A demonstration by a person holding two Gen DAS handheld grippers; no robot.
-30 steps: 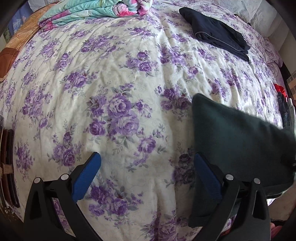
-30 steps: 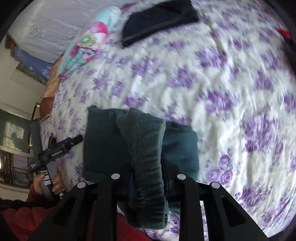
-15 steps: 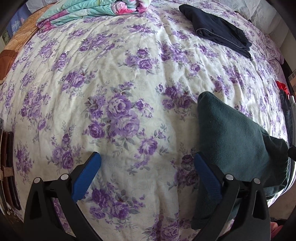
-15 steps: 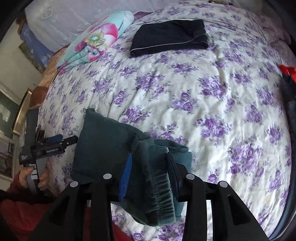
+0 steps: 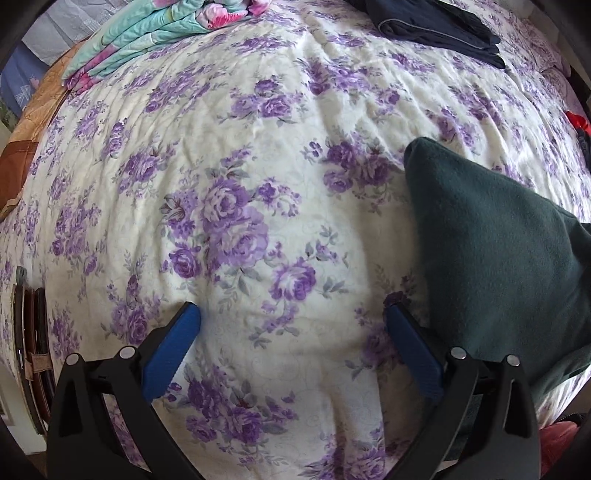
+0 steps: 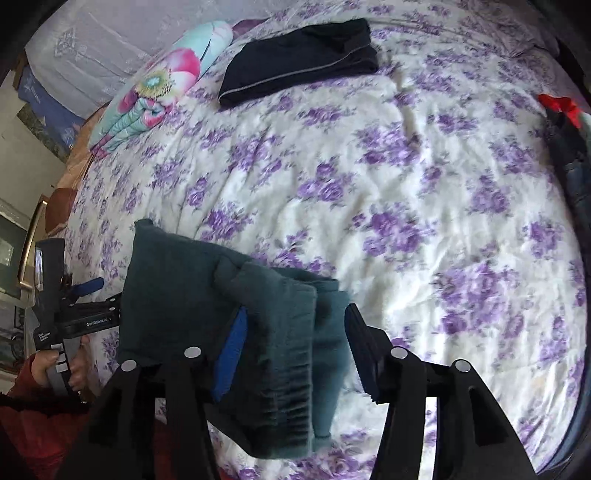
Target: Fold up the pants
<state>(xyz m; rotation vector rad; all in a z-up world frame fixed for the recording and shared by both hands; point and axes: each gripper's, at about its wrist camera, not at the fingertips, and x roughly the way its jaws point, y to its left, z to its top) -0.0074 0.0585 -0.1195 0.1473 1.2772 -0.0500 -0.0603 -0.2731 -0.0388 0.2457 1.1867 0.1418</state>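
Observation:
The dark green pants (image 6: 207, 295) lie folded in a thick bundle near the front edge of the bed, also at the right of the left wrist view (image 5: 498, 258). My right gripper (image 6: 291, 332) is open, its jaws spread on either side of the bundle's waistband end. My left gripper (image 5: 291, 325) is open and empty over the bare floral cover, just left of the pants; it also shows in the right wrist view (image 6: 85, 306), held in a hand.
The bed has a white cover with purple flowers (image 5: 258, 166). Folded dark navy pants (image 6: 299, 59) lie at the far side. A folded teal and pink quilt (image 5: 147, 33) sits at the far left. Red and dark clothes (image 6: 565, 122) lie at the right edge.
My right gripper has opened and let go of the green pants, which now rest on the bed. The left gripper has shifted slightly closer to the bed.

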